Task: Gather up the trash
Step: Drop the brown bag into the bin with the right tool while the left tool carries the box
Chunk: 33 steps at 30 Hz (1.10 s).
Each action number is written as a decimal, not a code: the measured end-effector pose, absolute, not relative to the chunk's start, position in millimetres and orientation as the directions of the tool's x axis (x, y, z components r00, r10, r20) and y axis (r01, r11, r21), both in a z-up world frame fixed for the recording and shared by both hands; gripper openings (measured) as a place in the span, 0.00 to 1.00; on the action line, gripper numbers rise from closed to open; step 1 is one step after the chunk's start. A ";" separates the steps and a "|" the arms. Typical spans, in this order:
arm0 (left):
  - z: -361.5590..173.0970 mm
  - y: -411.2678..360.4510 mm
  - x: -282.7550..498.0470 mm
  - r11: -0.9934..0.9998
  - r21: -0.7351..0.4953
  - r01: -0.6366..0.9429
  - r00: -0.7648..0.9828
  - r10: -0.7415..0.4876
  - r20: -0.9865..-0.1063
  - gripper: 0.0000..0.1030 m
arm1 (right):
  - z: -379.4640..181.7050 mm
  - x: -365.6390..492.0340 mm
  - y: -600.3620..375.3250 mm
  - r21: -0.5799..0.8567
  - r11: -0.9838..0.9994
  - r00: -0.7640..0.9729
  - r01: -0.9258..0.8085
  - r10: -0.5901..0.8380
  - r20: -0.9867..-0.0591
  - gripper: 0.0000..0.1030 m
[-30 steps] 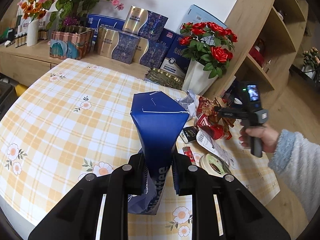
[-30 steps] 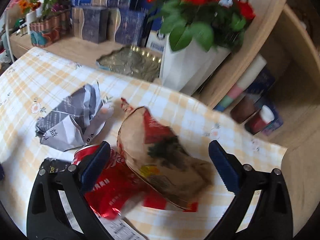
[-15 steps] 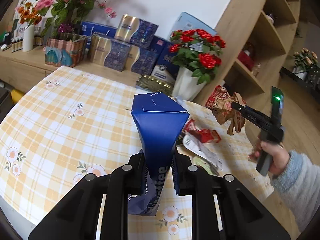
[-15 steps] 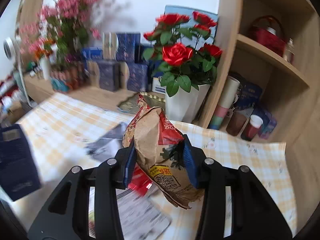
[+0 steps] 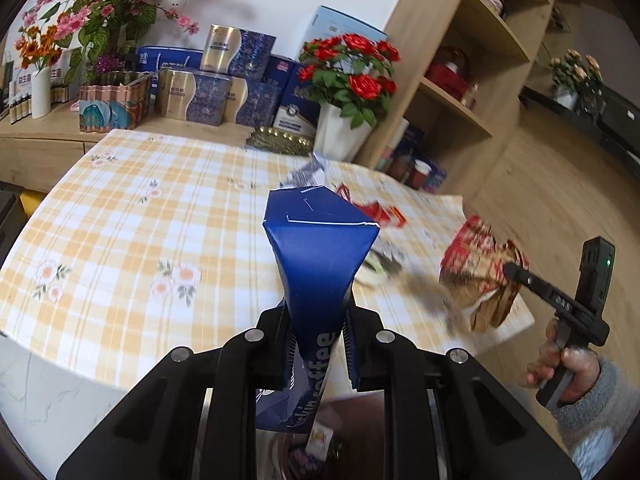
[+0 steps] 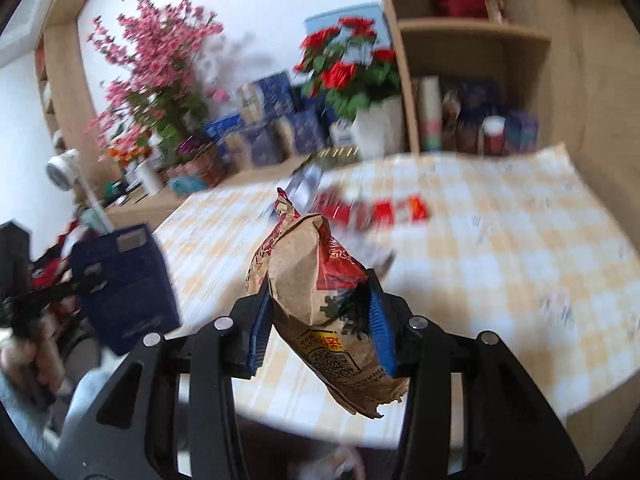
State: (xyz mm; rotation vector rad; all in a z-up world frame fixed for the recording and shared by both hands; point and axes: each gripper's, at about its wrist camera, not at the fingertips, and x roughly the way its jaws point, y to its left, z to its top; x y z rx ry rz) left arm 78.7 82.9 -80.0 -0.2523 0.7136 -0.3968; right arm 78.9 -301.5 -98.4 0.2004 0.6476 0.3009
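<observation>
My left gripper (image 5: 316, 336) is shut on a squashed blue coffee carton (image 5: 320, 264), which stands up between its fingers above the near table edge. The same carton (image 6: 124, 280) shows at the left of the right wrist view. My right gripper (image 6: 320, 320) is shut on a crumpled brown and red snack bag (image 6: 320, 300), held over the near edge of the table; from the left wrist view that bag (image 5: 480, 272) hangs at the right. A red wrapper (image 5: 376, 212) and crumpled grey paper (image 5: 308, 172) lie on the checked tablecloth (image 5: 140, 216).
A white vase of red roses (image 5: 344, 120) stands at the table's far side, beside a gold tray (image 5: 280, 140). Gift boxes (image 5: 216, 88) and pink flowers (image 5: 104, 12) fill the sideboard behind. Wooden shelves (image 5: 472, 80) rise at the right. A dark bin opening (image 5: 316, 448) shows below my left gripper.
My right gripper closed on the snack bag, lifted it off the table and carried it back toward the near edge. My left gripper drew back with the carton.
</observation>
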 end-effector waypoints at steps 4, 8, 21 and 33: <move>-86.1 82.7 51.5 0.887 -0.373 0.273 0.664 -0.454 -0.594 0.19 | -117.3 40.3 -296.2 0.337 0.897 0.668 -0.287 0.440 -0.601 0.43; -92.3 81.5 34.4 0.878 -0.397 0.267 0.650 -0.468 -0.599 0.19 | -140.8 17.0 -280.6 0.421 0.846 0.538 -0.327 0.533 -0.653 0.43; -103.8 76.1 10.0 0.870 -0.411 0.272 0.618 -0.485 -0.619 0.19 | -250.0 41.0 -221.6 0.447 0.867 0.183 -0.222 0.487 -0.854 0.44; -111.2 80.5 3.4 0.870 -0.421 0.258 0.603 -0.485 -0.633 0.19 | -289.4 58.6 -223.5 0.407 0.909 0.185 -0.087 0.417 -0.890 0.48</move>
